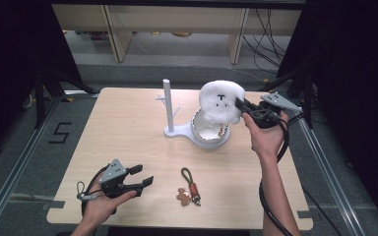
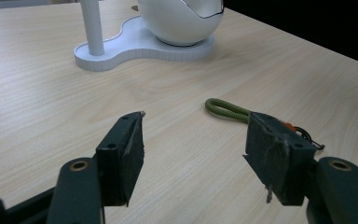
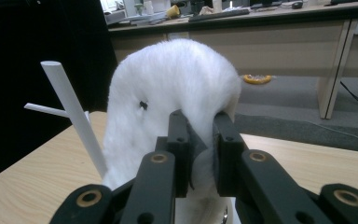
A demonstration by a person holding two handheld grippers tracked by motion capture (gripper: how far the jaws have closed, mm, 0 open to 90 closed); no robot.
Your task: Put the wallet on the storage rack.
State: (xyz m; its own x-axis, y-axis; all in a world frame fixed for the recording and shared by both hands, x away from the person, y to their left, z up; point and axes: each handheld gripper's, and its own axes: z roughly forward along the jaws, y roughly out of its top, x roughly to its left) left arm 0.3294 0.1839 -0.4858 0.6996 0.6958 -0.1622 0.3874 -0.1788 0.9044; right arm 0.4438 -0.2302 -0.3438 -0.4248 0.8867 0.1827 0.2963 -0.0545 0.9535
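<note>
A fluffy white plush cover (image 1: 220, 100) with a small black face mark hangs above the white bowl-shaped holder (image 1: 208, 136). My right gripper (image 1: 241, 104) is shut on its right edge; in the right gripper view the jaws pinch the white fur (image 3: 177, 88). A white stand with an upright post (image 1: 168, 101) shares the holder's base. My left gripper (image 1: 144, 176) is open near the table's front left, nothing between its fingers (image 2: 126, 154). A keychain with a green loop (image 1: 187, 175) lies right of it, also seen as a green loop (image 2: 226, 110) ahead of the left jaws.
The light wooden table (image 1: 128, 142) has bare room at left and centre. A brown charm (image 1: 182, 196) lies by the keychain. The post (image 3: 72, 112) has thin side pegs. Shelving and cables stand beyond the far edge; dark curtains flank both sides.
</note>
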